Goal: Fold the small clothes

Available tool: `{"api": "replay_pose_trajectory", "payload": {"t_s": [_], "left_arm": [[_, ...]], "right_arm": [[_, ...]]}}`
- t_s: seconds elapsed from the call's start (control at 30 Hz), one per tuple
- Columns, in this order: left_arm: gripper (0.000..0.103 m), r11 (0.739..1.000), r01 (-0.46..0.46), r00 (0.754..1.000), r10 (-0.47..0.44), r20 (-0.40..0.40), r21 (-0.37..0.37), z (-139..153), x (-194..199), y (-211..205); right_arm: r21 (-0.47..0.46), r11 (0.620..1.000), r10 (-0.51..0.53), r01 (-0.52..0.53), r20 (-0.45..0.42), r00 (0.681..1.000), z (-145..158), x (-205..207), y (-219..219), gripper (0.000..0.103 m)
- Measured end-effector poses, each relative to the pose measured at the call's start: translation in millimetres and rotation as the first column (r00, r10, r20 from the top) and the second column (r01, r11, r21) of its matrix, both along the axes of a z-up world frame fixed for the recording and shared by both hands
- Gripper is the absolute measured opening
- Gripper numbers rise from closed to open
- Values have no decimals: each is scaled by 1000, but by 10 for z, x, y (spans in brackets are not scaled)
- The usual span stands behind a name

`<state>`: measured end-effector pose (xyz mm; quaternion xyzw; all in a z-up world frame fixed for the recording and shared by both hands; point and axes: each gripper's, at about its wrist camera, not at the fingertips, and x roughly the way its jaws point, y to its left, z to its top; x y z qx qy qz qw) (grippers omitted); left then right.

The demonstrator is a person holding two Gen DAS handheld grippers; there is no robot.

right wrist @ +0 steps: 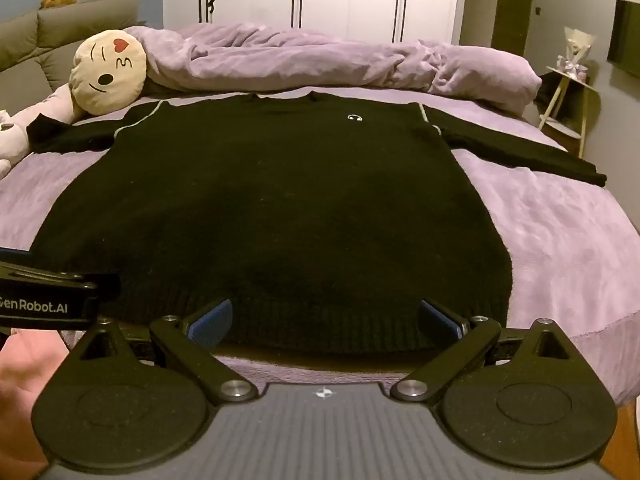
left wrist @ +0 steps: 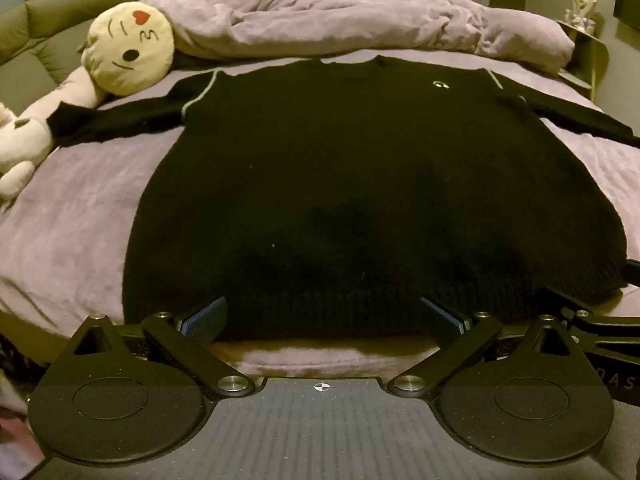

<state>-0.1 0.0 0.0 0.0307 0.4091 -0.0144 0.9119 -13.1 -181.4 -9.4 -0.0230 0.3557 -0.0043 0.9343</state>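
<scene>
Your left gripper (left wrist: 322, 314) and right gripper (right wrist: 326, 318) gape wide, empty, at the black sweater's (left wrist: 360, 184) hem; folding hasn't begun, so pinch the hem

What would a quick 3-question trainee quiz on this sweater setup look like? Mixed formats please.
1. True or false: the black sweater lies spread flat on the bed, both sleeves out to the sides.
2. Multiple choice: the left gripper and right gripper are
A. both open at the hem
B. both shut on a sleeve
C. one open, one shut
3. Fill in: the round emoji pillow lies near the sweater's ____ end.

Key
1. True
2. A; the fingers sit apart over the ribbed hem.
3. Collar, beside the bunched purple blanket.
</scene>
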Motion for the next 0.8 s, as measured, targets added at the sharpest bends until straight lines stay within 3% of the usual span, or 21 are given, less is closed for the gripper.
{"api": "replay_pose_trajectory", "payload": {"t_s": [0.8], "left_arm": [[103,1000,-1,1000,1,1,6,-1,1,-1]], "right_arm": [[13,1000,-11,11,8,1000,13,23,-44,99]]}}
